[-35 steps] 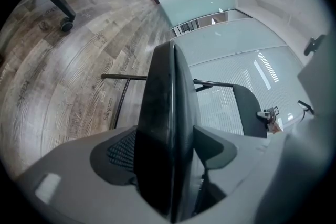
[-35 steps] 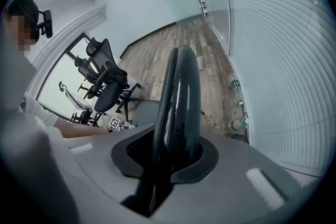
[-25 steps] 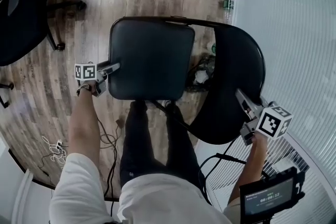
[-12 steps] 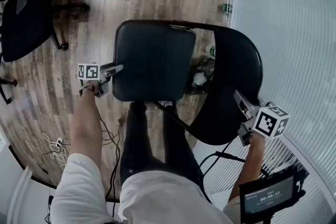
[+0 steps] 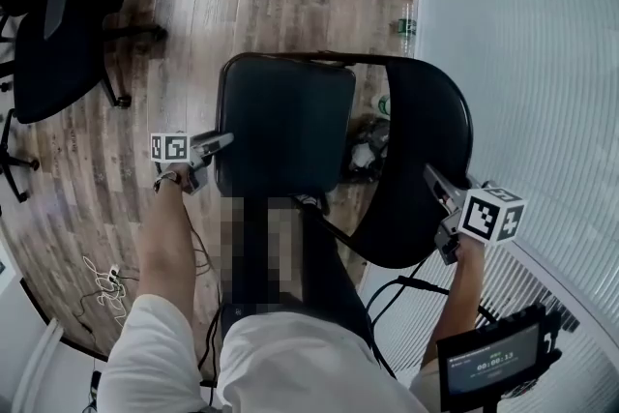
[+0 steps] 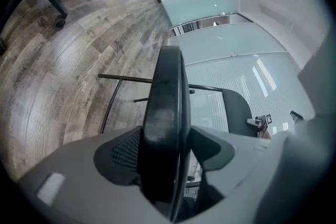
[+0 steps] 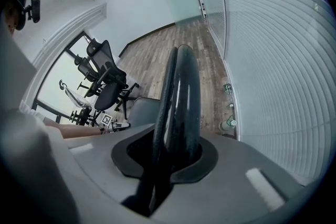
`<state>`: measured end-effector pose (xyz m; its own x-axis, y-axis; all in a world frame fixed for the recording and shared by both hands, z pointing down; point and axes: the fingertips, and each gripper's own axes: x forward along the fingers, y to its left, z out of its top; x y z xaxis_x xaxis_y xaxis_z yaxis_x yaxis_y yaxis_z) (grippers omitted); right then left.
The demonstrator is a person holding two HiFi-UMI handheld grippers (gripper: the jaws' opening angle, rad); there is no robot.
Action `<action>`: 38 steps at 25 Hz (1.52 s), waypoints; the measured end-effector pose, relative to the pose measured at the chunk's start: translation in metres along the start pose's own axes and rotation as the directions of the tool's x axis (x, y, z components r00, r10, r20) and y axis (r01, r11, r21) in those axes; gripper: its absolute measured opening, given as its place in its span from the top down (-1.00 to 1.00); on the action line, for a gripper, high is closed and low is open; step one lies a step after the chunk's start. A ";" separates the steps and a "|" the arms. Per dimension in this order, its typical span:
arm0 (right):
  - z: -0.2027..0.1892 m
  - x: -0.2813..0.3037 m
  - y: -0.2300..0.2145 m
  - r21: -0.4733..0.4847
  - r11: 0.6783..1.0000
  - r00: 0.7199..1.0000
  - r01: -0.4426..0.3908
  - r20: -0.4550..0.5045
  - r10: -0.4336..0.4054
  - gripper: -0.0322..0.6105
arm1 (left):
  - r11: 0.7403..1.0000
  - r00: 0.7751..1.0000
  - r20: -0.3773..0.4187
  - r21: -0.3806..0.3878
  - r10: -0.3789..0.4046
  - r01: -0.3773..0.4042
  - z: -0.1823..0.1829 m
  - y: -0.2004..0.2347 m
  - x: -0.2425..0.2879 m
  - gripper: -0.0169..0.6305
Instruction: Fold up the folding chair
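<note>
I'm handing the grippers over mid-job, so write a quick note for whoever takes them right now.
Left gripper: jaws have just been closing, clamped on the seat at its side edge.
Right gripper: shut on the backrest rim.
Done: both grips set.
Left: the chair stands open; probably swing the seat up against the backrest until flat.
</note>
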<state>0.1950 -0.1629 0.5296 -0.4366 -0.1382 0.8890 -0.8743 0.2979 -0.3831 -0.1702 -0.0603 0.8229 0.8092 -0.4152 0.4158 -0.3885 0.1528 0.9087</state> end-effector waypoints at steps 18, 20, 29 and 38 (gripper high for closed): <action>0.002 -0.009 -0.012 -0.005 1.000 1.000 0.023 0.002 -0.023 0.69 | 0.999 0.999 0.046 0.049 -0.006 0.004 -0.006 -0.045 0.014 0.12; 0.001 -0.009 -0.013 -0.004 1.000 1.000 0.025 0.001 -0.025 0.69 | 0.998 0.999 0.045 0.055 -0.005 0.003 -0.007 -0.048 0.015 0.12; 0.001 -0.015 -0.019 -0.007 0.999 0.999 0.035 0.000 -0.035 0.69 | 0.999 0.997 0.068 0.045 -0.030 0.027 -0.011 -0.074 0.022 0.12; 0.003 -0.024 -0.031 -0.011 0.999 0.999 0.037 0.002 -0.037 0.68 | 0.997 0.997 0.063 0.062 -0.051 0.047 -0.016 -0.102 0.036 0.12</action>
<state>0.2320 -0.1721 0.5192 -0.4045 -0.1508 0.9020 -0.8875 0.3027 -0.3474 -0.0945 -0.0761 0.7459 0.7986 -0.4779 0.3660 -0.3767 0.0775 0.9231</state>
